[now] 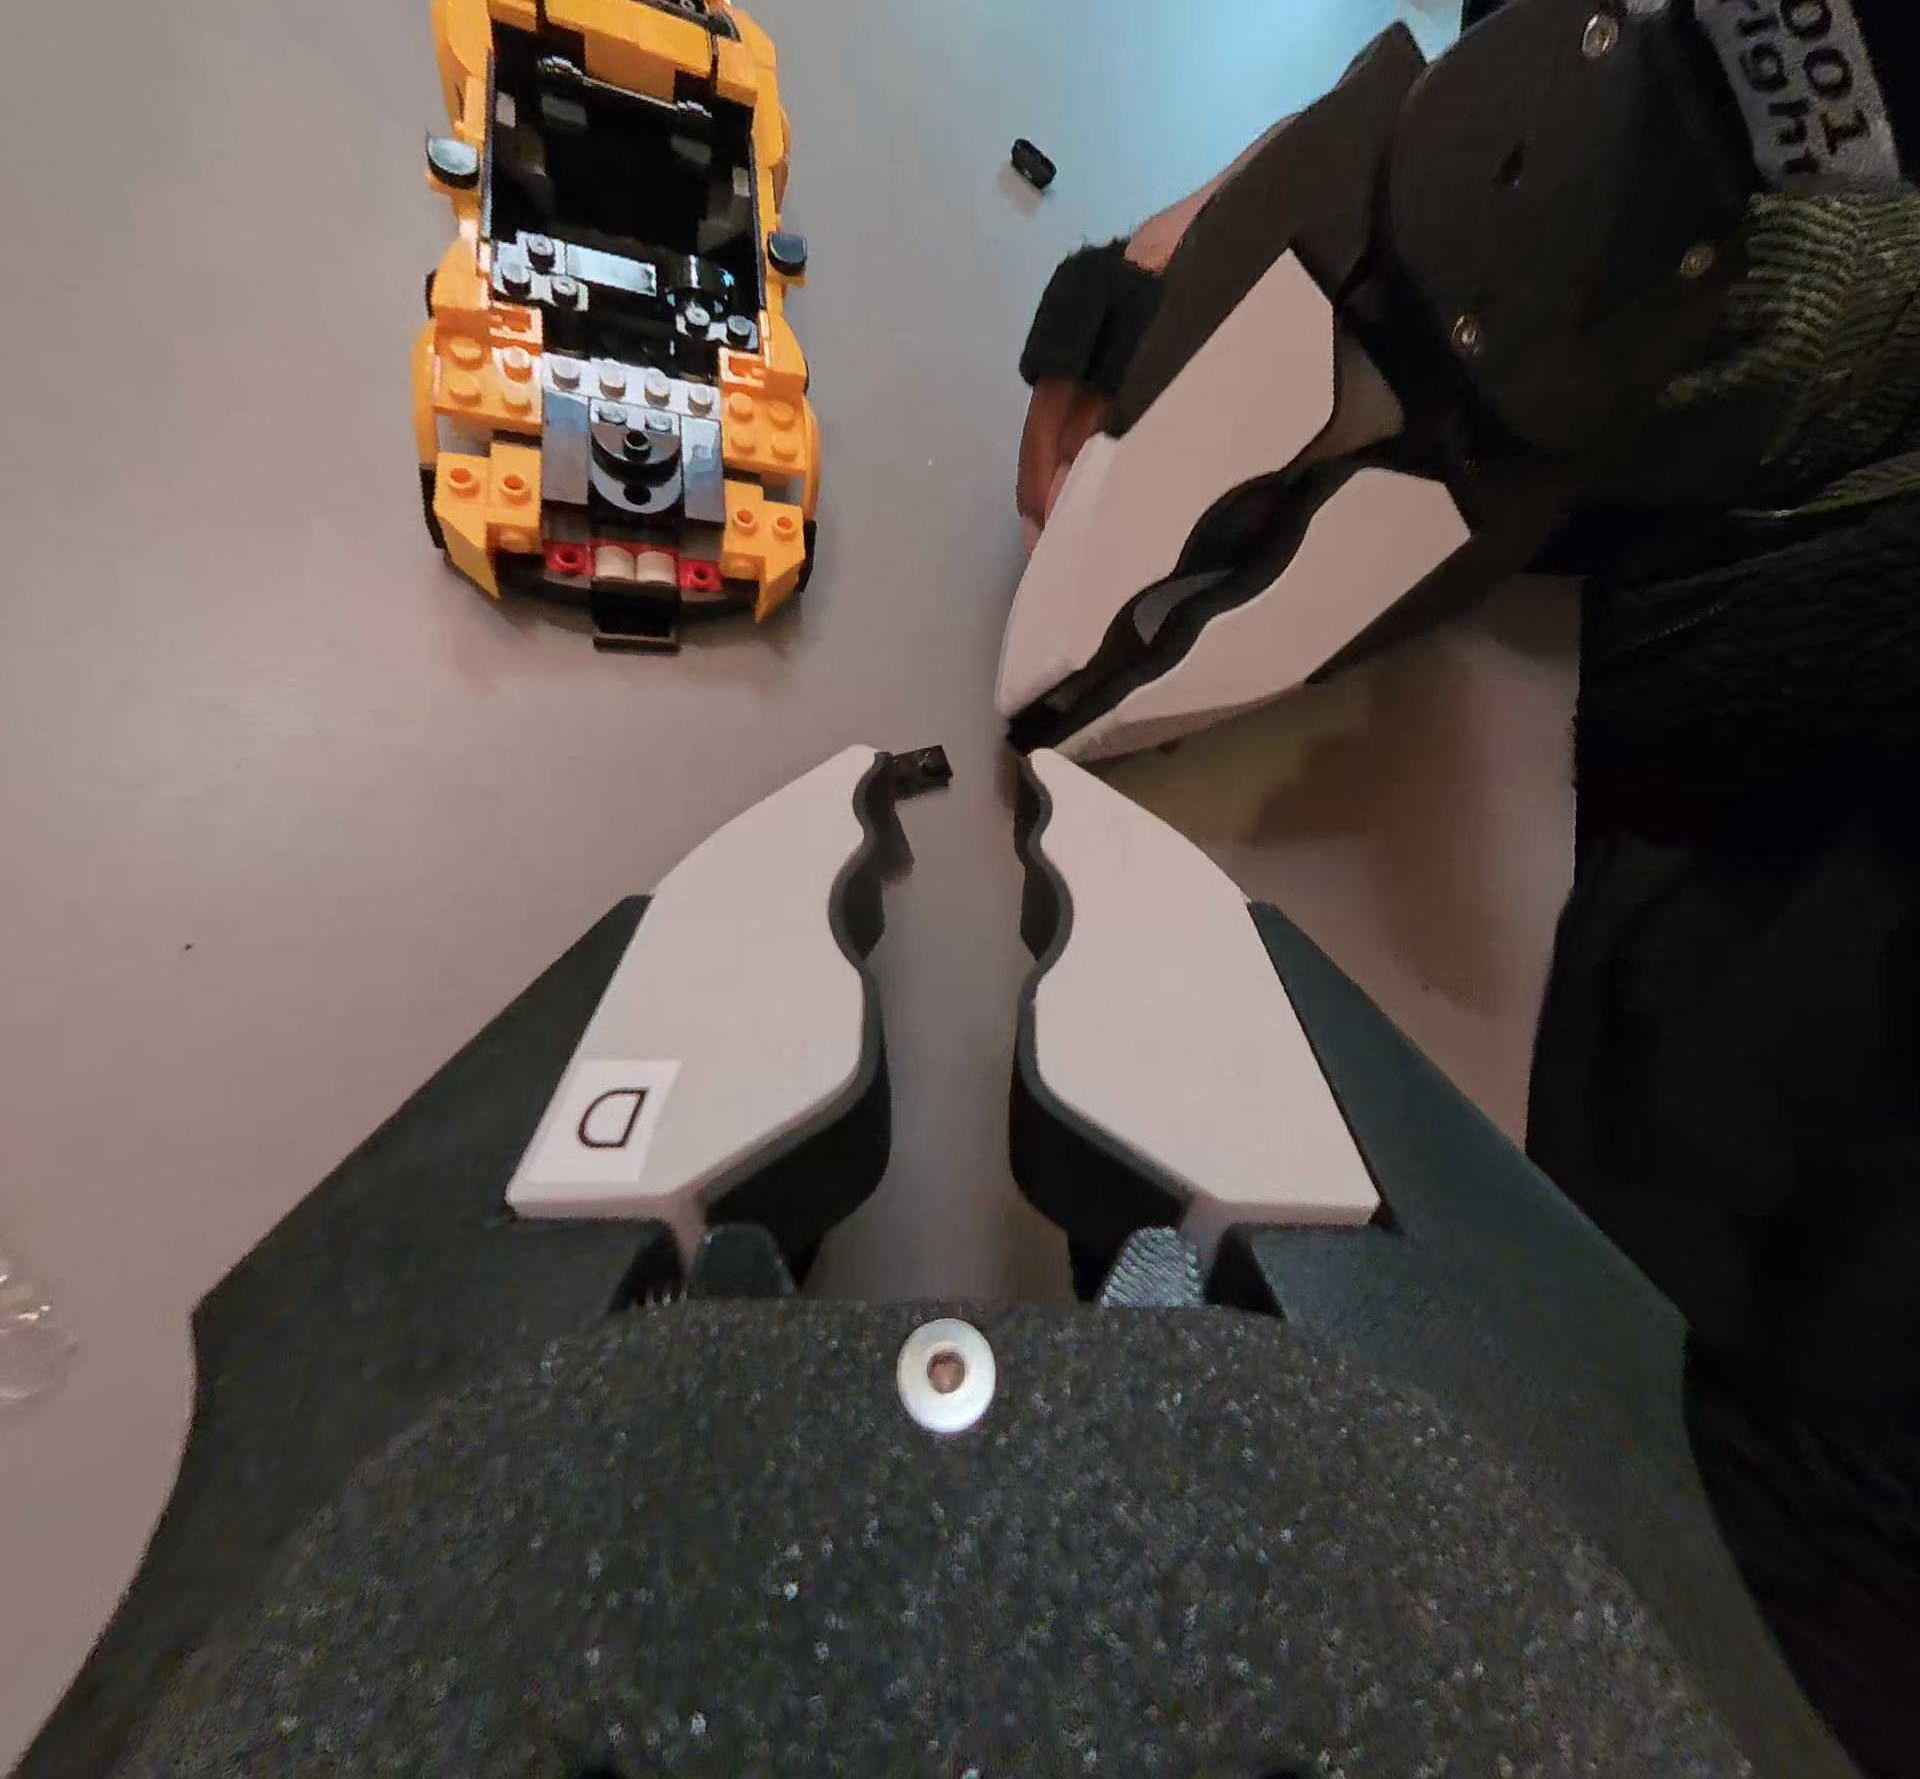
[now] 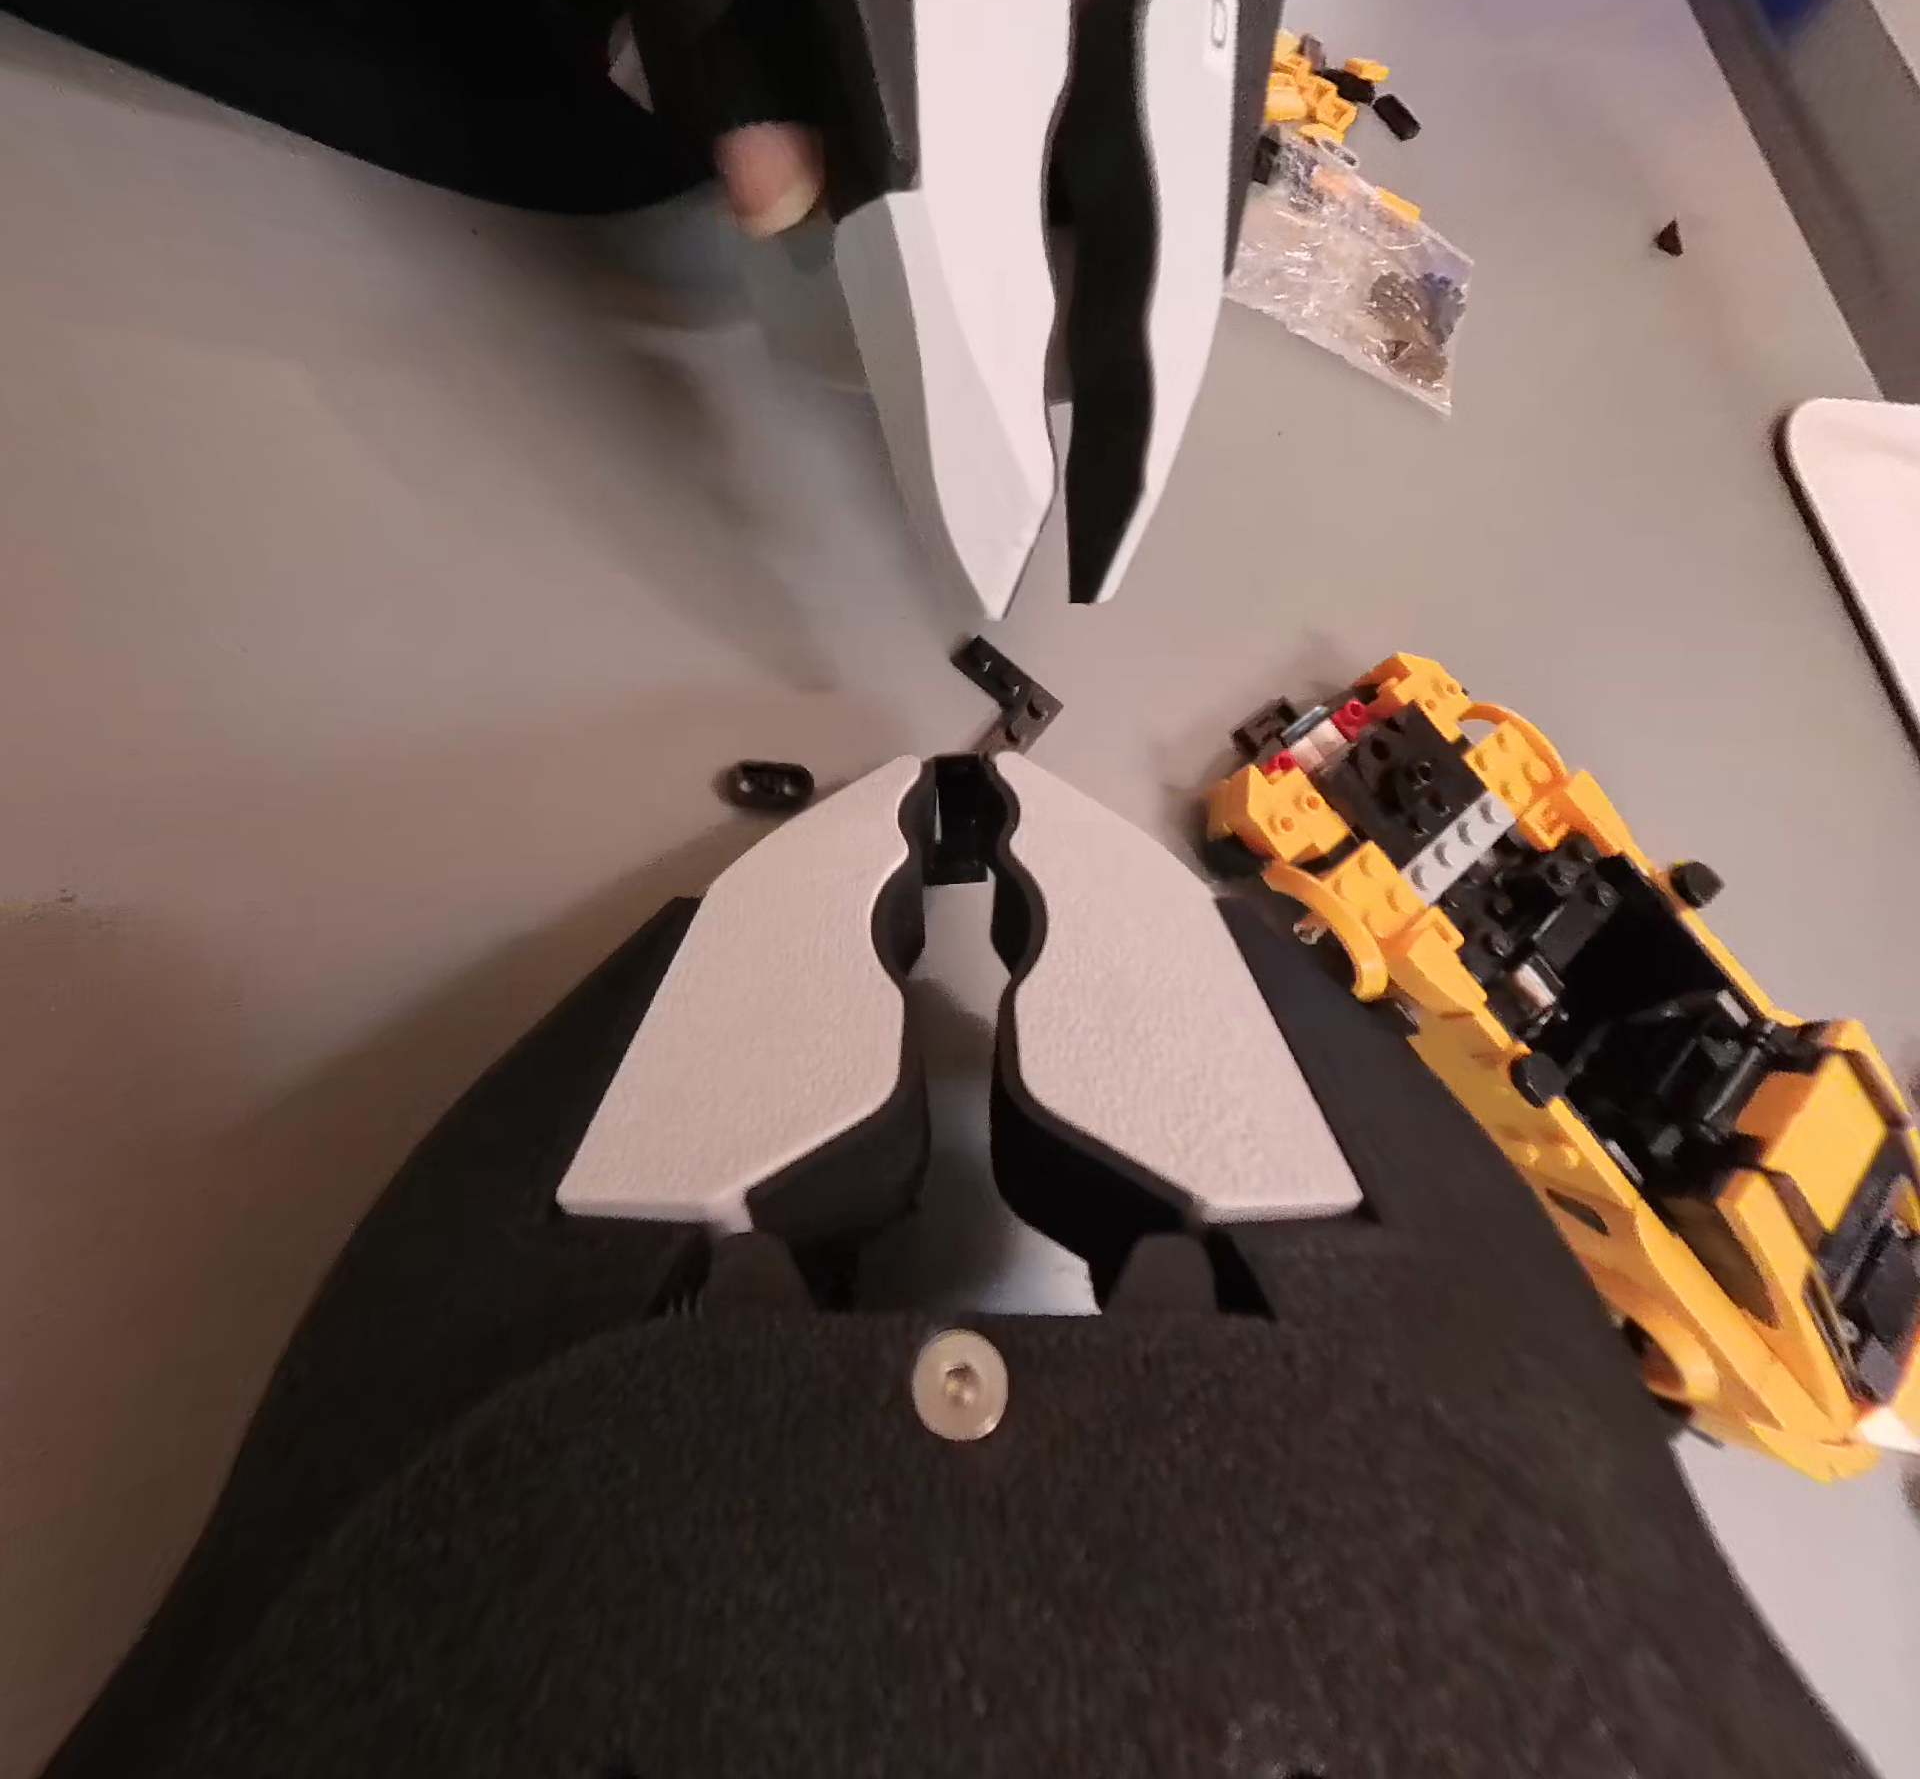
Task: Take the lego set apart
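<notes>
Right gripper (image 2: pixel 961 773) clamped on a small black lego piece (image 2: pixel 958 830), held upright between the tips, jaws nearly together. Left gripper (image 1: pixel 951 773) parted to a narrow gap, nothing between the fingers; a black plate (image 1: pixel 920 770) sits against the inner edge of its left fingertip, contact vs. just beside unclear. Tips of both grippers close, almost nose to nose over the grey table (image 1: pixel 208 794). Same black plate (image 2: pixel 1003 690) lying flat on the table between the two tips in the right wrist view. Small black oval link (image 2: pixel 767 782) just left of right gripper's tip. Orange lego car (image 1: pixel 613 275), roof off, studs exposed, well clear to the left of left gripper; bare table all round it. In the right wrist view car (image 2: pixel 1558 1054) near right gripper's right flank. Bag of loose parts (image 2: pixel 1351 295) and white tray edge (image 2: pixel 1860 534) farther off. Open table left of right gripper.
</notes>
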